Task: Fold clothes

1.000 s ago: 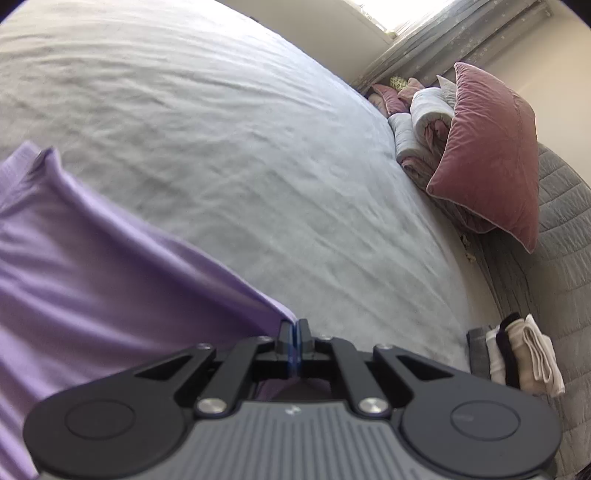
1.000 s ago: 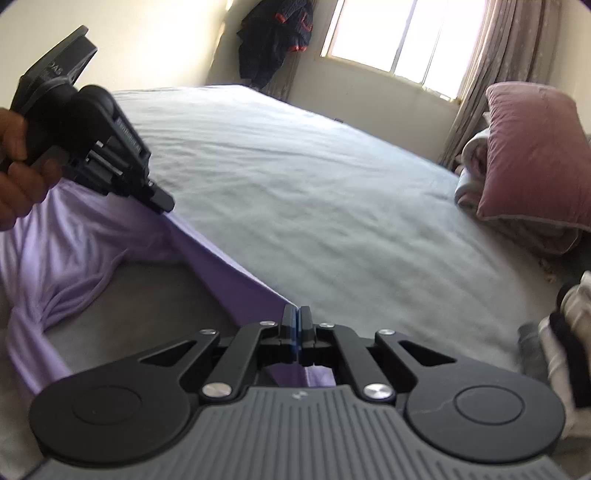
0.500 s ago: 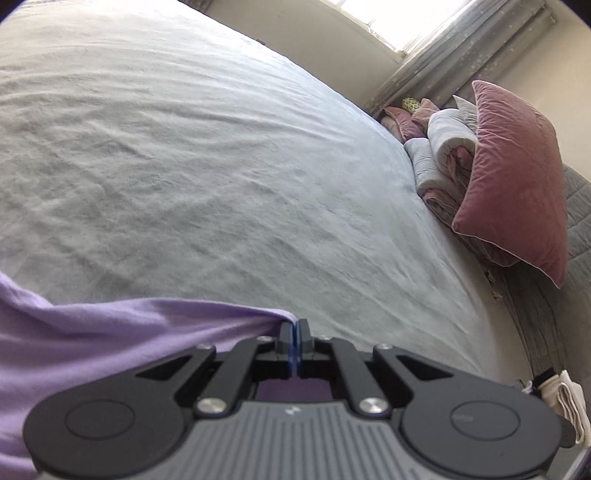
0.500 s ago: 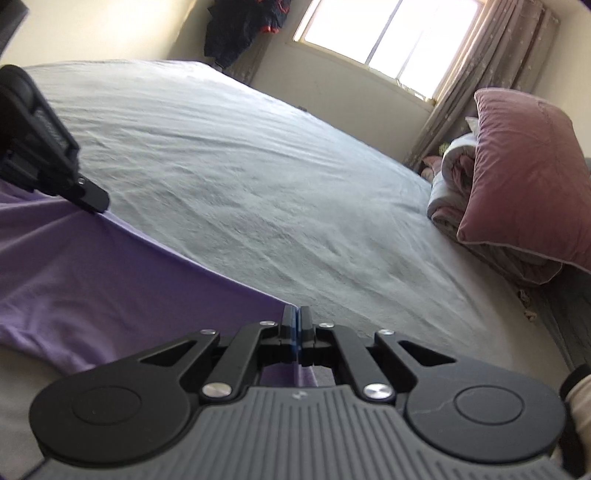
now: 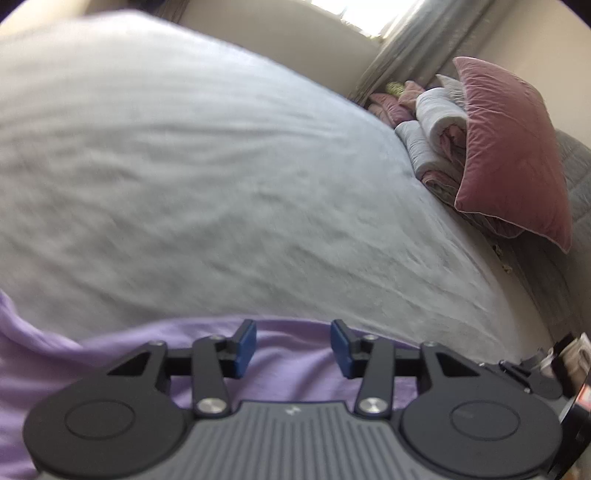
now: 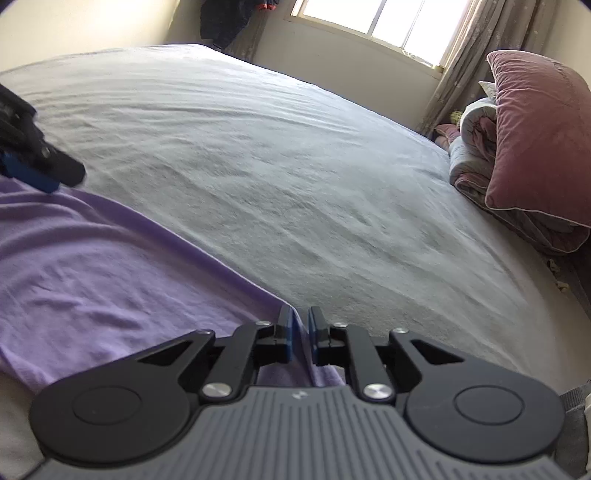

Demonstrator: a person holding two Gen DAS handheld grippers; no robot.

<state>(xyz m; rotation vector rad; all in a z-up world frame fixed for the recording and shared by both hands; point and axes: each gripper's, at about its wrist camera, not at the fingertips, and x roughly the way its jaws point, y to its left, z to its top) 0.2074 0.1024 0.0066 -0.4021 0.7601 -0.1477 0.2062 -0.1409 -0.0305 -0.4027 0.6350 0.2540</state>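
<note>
A lilac garment (image 5: 288, 373) lies flat on the grey bed sheet (image 5: 221, 184), its far edge running under my fingers. My left gripper (image 5: 293, 341) hovers just over that edge with its jaws opening wide; the blue pads stand apart and touch no cloth. In the right wrist view the garment (image 6: 110, 266) spreads to the left. My right gripper (image 6: 300, 332) is at its near corner, jaws opening, with a ridge of cloth standing loose in the narrow gap. The left gripper (image 6: 37, 162) shows at the garment's far left corner.
A pink pillow (image 6: 543, 140) leans on rolled blankets (image 6: 476, 147) at the bed's right side. A small stack of folded clothes (image 5: 580, 354) sits at the right edge. A window (image 6: 388, 22) and dark hanging clothes (image 6: 229, 22) are behind the bed.
Both grippers lowered the lilac garment onto the sheet and spread it flat. Both were shut on its edge; now the left jaws stand wide and the right jaws have parted slightly.
</note>
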